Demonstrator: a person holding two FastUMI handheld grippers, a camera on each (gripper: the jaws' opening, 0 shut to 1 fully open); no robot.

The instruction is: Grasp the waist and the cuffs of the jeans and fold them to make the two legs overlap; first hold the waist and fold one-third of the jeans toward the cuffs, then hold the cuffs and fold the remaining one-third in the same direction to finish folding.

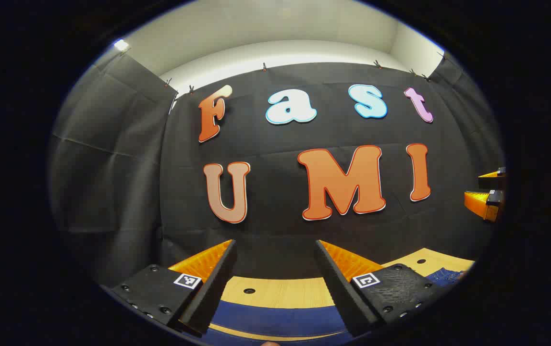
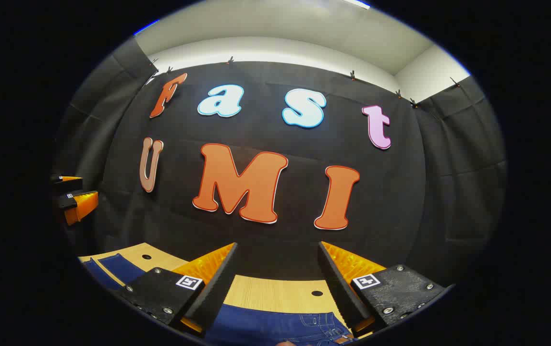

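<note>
Dark blue jeans lie flat on a light wooden table. In the left gripper view a plain band of the jeans [image 1: 275, 319] runs below my left gripper [image 1: 275, 247], which is open and held above the cloth. In the right gripper view the waist end of the jeans [image 2: 280, 327], with stitching and a belt loop, lies under my right gripper [image 2: 277, 250], also open with nothing between its fingers. A leg of the jeans [image 2: 119, 266] stretches off to the left. Each view catches the other gripper at its edge: the right gripper [image 1: 489, 194] and the left gripper [image 2: 73, 194].
The wooden table [image 1: 280, 290] has small round holes [image 2: 317, 293] in its top and ends close to the black cloth wall [image 2: 265, 240] straight ahead. Cloth walls also close the booth on both sides.
</note>
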